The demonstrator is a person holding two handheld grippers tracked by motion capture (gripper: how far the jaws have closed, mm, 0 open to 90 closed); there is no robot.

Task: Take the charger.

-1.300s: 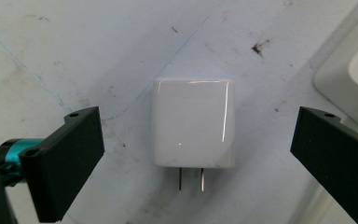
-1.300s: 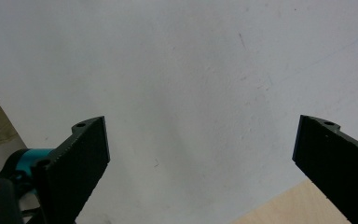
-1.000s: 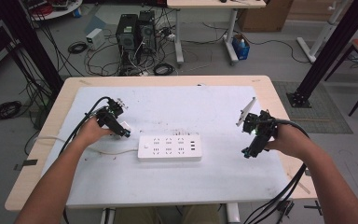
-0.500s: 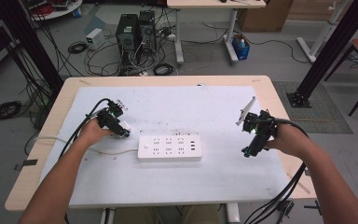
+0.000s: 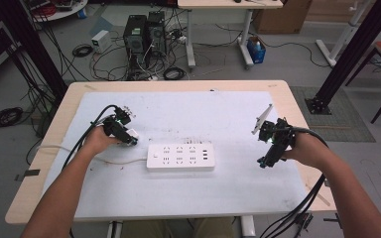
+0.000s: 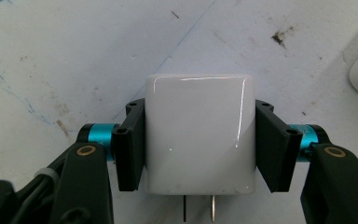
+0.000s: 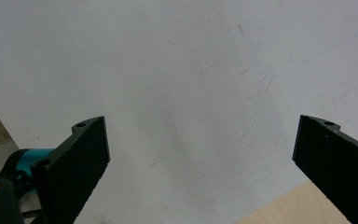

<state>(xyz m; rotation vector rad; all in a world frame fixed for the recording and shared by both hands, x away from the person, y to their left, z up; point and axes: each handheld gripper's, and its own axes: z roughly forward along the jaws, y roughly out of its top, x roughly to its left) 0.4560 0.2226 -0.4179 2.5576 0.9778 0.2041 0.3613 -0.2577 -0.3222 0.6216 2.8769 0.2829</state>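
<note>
L gripper jaws just closed onto the white charger plug, mid-left of the high view by the power strip, so plugging-in looks next; R gripper gapes wide, empty.

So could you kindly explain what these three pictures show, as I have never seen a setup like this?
A person sits at a table holding a two-jawed claw in each hand. The high view looks down from above; the other two pictures come from cameras riding on each claw. The left claw has just closed on a white plug adapter, its two prongs pointing toward the camera. The right claw is open over the white mat, holding nothing. A white power strip lies between the hands.
</note>
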